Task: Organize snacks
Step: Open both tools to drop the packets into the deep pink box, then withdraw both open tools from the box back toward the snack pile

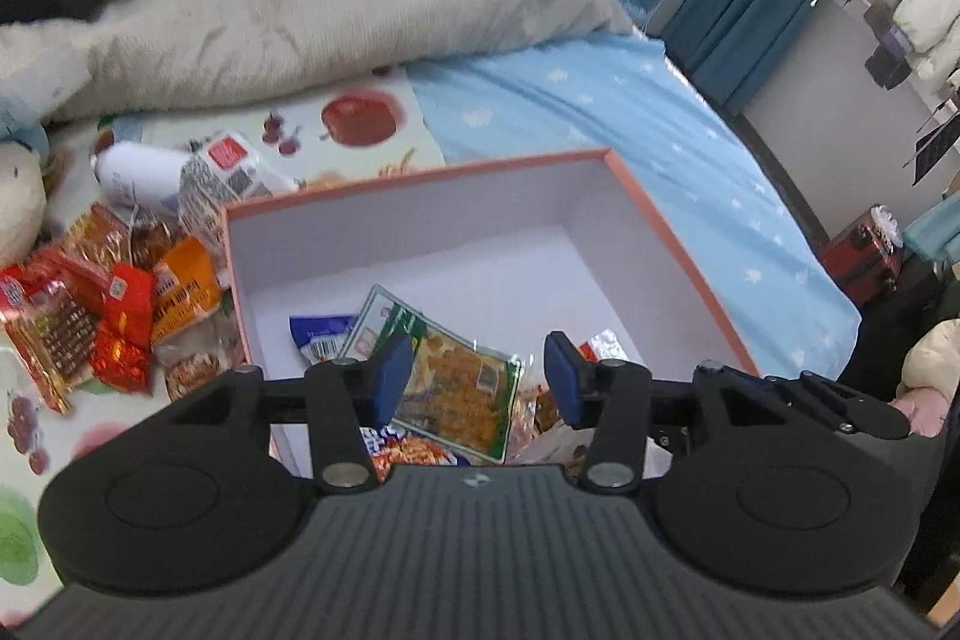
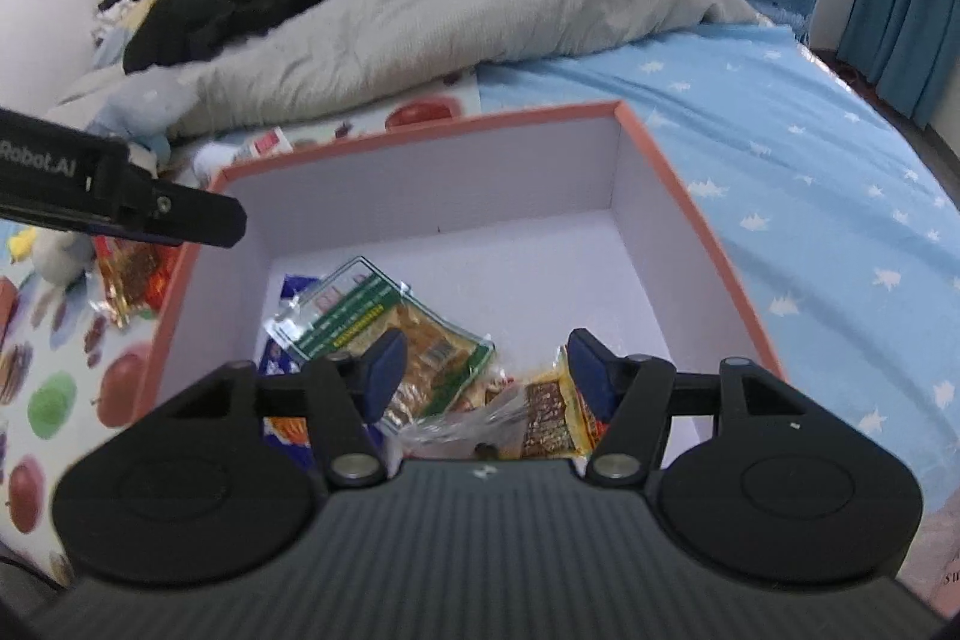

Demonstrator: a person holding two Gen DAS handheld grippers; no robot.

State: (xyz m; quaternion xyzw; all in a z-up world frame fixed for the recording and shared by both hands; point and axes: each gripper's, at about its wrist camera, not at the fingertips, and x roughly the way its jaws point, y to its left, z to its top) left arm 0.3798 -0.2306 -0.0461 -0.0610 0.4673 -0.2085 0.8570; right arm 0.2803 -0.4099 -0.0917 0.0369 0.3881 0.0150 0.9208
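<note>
Both tongs, left point(image 1: 478, 377) and right point(image 2: 485, 372), gaping, empty, above pink box point(image 2: 690, 214), "Robot.AI" on left arm point(image 2: 36, 167)

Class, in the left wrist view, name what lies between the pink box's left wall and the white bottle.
A white barcode-printed packet lies between the pink box and the white bottle, in the left wrist view.

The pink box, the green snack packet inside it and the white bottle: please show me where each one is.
pink box point(image 1: 678, 244), left wrist view, right rim.
green snack packet point(image 1: 462, 376), left wrist view, packet middle.
white bottle point(image 1: 141, 172), left wrist view, bottle body.
</note>
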